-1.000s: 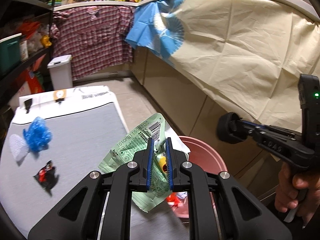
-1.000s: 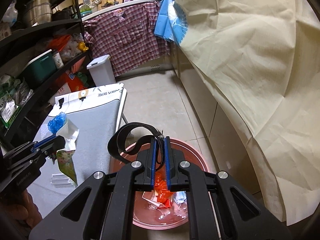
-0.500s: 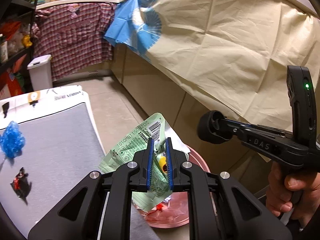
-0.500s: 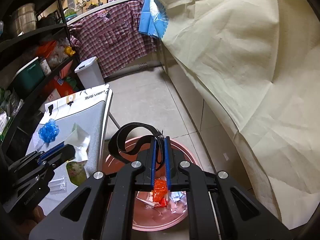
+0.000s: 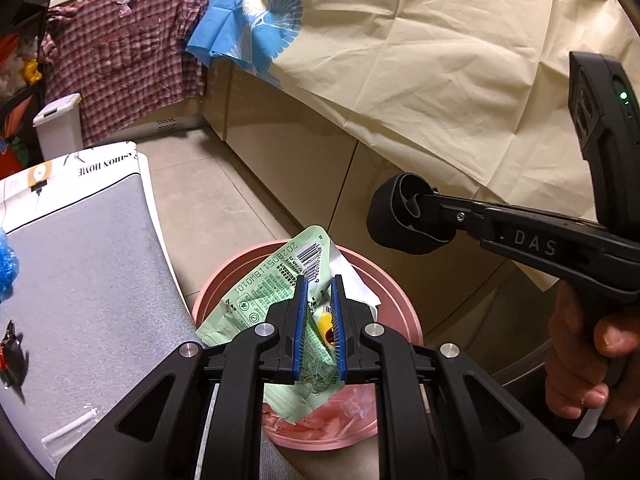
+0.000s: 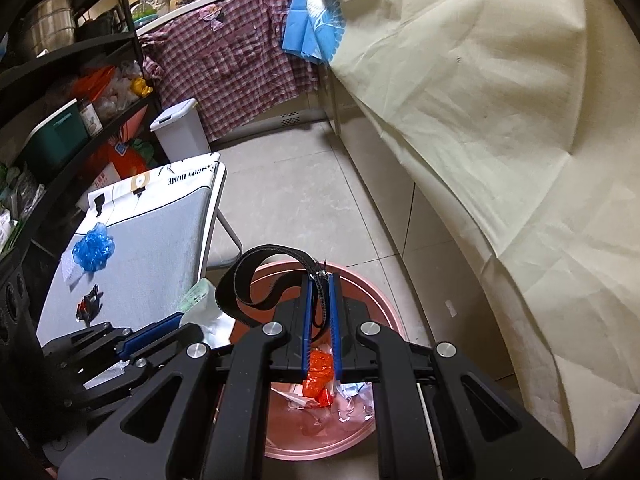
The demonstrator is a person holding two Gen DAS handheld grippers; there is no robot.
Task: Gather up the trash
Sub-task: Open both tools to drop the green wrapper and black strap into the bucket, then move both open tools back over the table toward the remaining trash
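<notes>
— Lying on the grey desk (image 6: 160, 240) at far left: crumpled blue plastic wad (image 6: 94, 248), then small black-and-red wrapper (image 6: 89, 305).
— And further right?
— Pinched in the left gripper (image 5: 319, 280): flat green printed snack packet (image 5: 264, 288), hanging over the round pink plastic bin (image 5: 404, 300).
— Touching the rim?
— Cannot tell. Inside the bin, crumpled orange wrapper (image 6: 318, 376) among pale scraps.
— And on the right?
— Pressed together on a looped black strap (image 6: 256, 264): right gripper (image 6: 320, 276), above the same bin, loop curling to its left. Behind, cream cloth (image 6: 500, 120) draped over the cabinets.
</notes>
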